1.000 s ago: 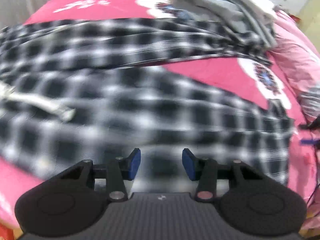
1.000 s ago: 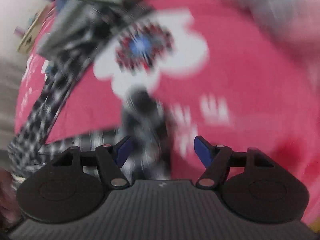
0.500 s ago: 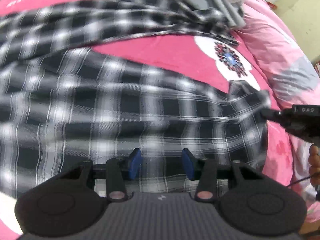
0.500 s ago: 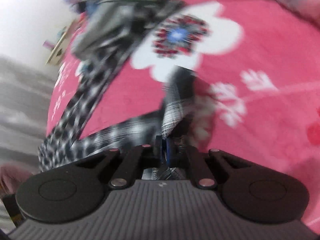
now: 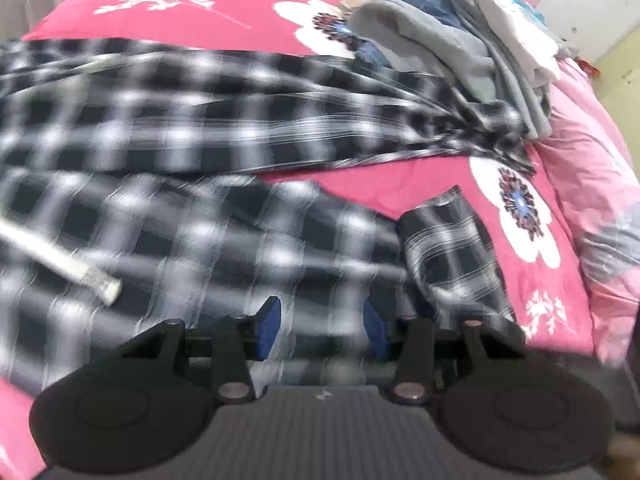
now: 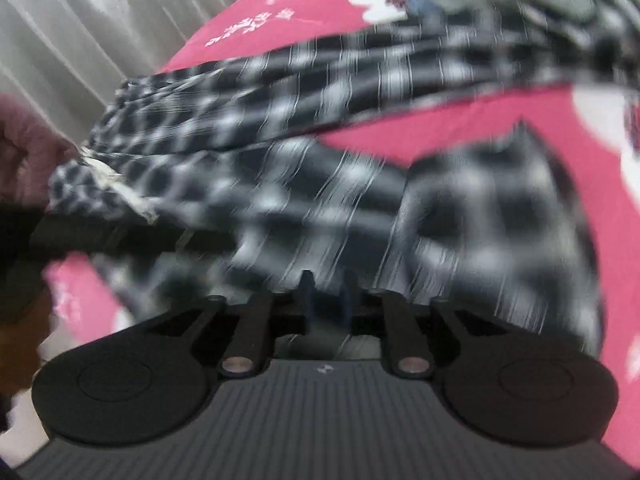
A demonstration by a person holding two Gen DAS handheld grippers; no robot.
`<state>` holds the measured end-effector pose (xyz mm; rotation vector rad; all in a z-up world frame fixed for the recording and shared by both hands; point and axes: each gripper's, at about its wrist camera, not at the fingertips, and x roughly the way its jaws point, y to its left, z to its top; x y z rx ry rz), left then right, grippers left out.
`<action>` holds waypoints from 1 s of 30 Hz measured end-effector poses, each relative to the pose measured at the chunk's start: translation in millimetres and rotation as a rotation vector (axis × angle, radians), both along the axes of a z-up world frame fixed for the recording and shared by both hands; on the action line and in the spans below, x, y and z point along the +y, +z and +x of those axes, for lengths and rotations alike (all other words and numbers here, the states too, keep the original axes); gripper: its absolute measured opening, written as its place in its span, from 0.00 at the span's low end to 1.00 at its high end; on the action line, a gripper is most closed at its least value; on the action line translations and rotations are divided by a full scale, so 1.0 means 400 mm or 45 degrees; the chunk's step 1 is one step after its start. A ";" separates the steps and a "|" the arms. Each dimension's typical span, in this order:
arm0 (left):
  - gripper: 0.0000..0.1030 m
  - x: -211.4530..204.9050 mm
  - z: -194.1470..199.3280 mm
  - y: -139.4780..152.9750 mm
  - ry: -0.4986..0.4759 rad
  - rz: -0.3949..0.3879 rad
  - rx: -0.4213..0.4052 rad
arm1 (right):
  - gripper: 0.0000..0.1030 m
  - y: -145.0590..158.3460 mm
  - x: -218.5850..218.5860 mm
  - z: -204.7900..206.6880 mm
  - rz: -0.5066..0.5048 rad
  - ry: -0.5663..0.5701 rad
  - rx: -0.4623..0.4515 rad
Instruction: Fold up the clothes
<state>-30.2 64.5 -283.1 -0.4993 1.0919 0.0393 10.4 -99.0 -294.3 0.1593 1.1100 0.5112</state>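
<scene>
Black/white plaid trousers [image 5: 224, 224] lie spread on pink floral bedspread [image 5: 224, 12], long axis running left-right across left wrist view: waist end w/ pale drawstring [image 5: 76, 276] at left, leg ends toward right. Far leg stretches to right and runs up under edge of heap of other clothes [image 5: 452, 40] (grey, white, blue) at top right. Near leg shorter-looking, its end doubled back into a small flap [image 5: 452, 248] beside white flower print. Left gripper [image 5: 322, 330] low over near leg, cloth directly under and between blue pads [image 5: 269, 326]; jaws stand roughly half apart, pads not pressing on fabric, nothing pinched. Right wrist view heavily blurred: right gripper [image 6: 326, 300] down on same plaid cloth, folded leg end lying just ahead and right of fingertips. Jaws have just been opening a little from a near-closed pinch, now a narrow gap; cloth bunched at the tips, but can't tell if it is actually clamped. A hand [image 6: 28, 148] and dark tool body show at left edge of that view by waistband.
</scene>
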 end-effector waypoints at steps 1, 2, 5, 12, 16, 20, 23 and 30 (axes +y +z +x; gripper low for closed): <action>0.45 -0.007 0.016 -0.006 -0.027 -0.009 -0.003 | 0.21 0.000 -0.005 -0.015 0.035 -0.015 0.034; 0.45 -0.015 0.032 -0.012 -0.055 -0.017 -0.006 | 0.23 0.006 -0.046 -0.026 0.053 -0.082 0.057; 0.45 -0.060 0.098 -0.030 -0.169 -0.031 -0.039 | 0.30 0.019 -0.179 -0.052 0.082 -0.313 0.110; 0.55 -0.151 0.281 -0.061 -0.436 0.014 -0.140 | 0.46 -0.057 -0.482 -0.097 0.180 -0.978 0.232; 0.56 -0.184 0.379 -0.089 -0.560 0.017 -0.124 | 0.48 -0.121 -0.507 -0.106 0.295 -1.062 0.293; 0.55 -0.221 0.443 -0.110 -0.670 0.025 -0.116 | 0.49 -0.142 -0.468 -0.098 0.358 -1.046 0.276; 0.48 -0.244 0.469 -0.121 -0.718 0.041 -0.120 | 0.43 -0.135 -0.434 -0.095 0.325 -1.016 0.245; 0.06 -0.295 0.483 -0.113 -0.766 0.057 -0.168 | 0.05 -0.093 -0.387 -0.120 0.192 -0.981 0.082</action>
